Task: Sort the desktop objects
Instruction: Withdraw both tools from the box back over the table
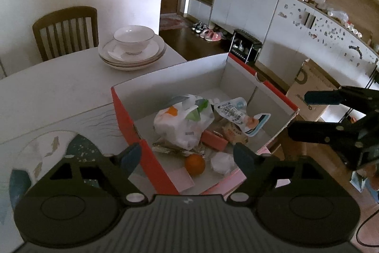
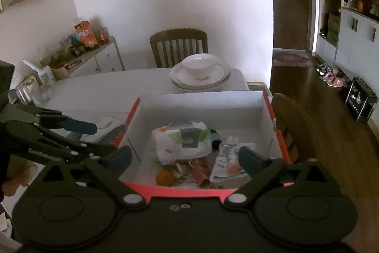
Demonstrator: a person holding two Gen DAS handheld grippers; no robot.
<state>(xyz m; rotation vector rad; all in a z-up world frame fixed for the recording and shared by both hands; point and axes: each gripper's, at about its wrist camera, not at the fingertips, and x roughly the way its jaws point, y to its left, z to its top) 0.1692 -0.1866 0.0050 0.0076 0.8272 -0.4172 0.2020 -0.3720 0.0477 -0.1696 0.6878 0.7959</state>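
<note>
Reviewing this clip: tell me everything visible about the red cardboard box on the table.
The red cardboard box is open-topped, red outside and plain white inside, with upright walls. It sits on the white table, near the stacked plates. Inside lie a white plastic bag, an orange, a crumpled printed pouch, a pink flat packet and a wad of white paper. Neither gripper touches it.

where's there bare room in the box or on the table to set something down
Free: the far half of the box floor, between its white back wall and the tissue pack; also the table between the stacked plates and the box. Crowded: the box's near half, around the orange and pouch.
</note>
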